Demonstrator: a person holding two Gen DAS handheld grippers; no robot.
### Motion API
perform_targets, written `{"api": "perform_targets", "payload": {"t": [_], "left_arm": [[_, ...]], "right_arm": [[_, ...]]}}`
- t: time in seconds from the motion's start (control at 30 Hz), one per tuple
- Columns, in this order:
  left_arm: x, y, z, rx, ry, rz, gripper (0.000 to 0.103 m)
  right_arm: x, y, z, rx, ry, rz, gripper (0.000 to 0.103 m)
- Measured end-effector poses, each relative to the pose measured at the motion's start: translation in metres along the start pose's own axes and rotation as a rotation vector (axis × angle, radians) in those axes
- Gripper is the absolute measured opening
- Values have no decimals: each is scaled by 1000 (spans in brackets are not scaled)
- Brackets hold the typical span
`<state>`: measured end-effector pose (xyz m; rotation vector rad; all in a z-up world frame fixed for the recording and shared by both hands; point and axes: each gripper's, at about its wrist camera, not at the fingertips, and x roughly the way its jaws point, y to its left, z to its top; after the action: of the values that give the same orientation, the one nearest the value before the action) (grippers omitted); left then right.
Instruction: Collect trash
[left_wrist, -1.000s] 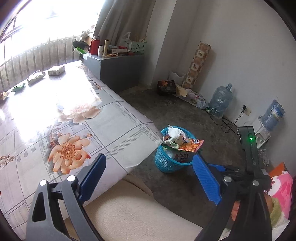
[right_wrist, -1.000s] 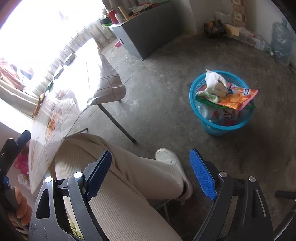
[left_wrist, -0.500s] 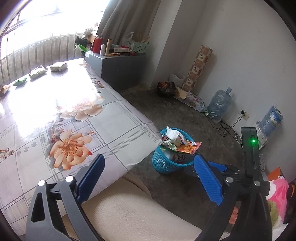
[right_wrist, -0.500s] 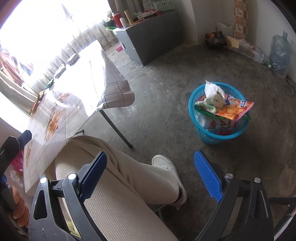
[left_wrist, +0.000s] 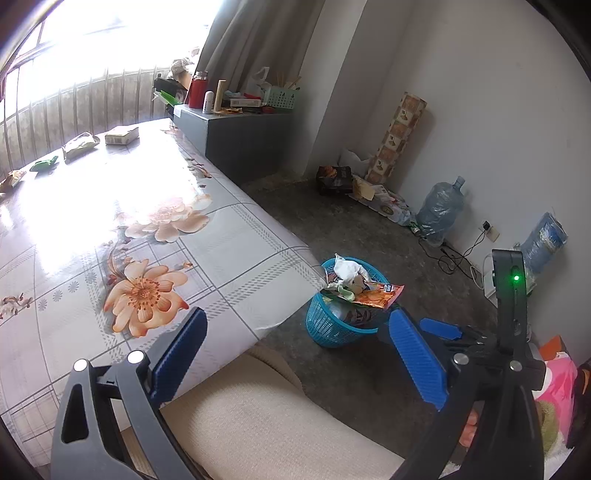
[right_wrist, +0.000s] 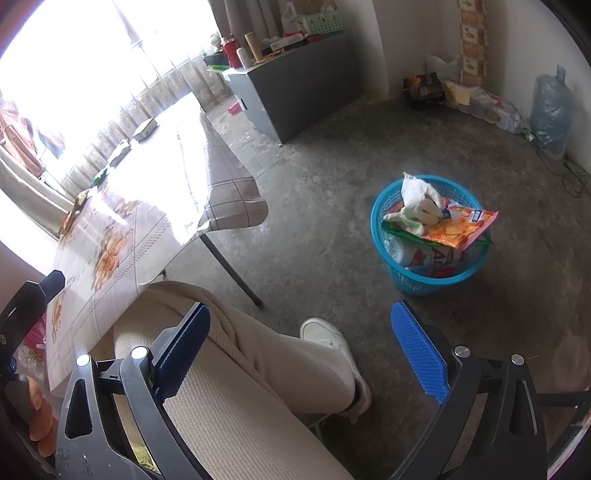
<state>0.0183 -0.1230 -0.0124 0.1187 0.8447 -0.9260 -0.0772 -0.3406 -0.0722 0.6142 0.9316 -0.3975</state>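
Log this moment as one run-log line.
task: collect trash | left gripper: open, empty | right gripper: opening, empty | blue basket: on floor, heaped with wrappers | table: wrappers remain

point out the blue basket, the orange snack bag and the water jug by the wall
blue basket (right_wrist: 424, 280), right wrist view, front wall
orange snack bag (right_wrist: 458, 229), right wrist view, middle of the bag
water jug (left_wrist: 441, 210), left wrist view, its body

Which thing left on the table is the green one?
The small green packet, lying between the pale snack bag and an orange-brown wrapper at the table's far edge; the box beyond is whitish.
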Motion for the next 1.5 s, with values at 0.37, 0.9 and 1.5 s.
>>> {"api": "perform_targets", "payload": {"t": [0.37, 0.9, 1.5], "left_arm": [[-2, 0, 0, 0, 1, 7, 97], [-6, 2, -2, -11, -7, 15, 97], [-10, 0, -2, -10, -15, 25, 97]], "right_arm": [[-3, 1, 0, -5, -9, 5, 94], [-10, 7, 2, -24, -31, 9, 94], [-17, 11, 1, -39, -50, 21, 94]]}}
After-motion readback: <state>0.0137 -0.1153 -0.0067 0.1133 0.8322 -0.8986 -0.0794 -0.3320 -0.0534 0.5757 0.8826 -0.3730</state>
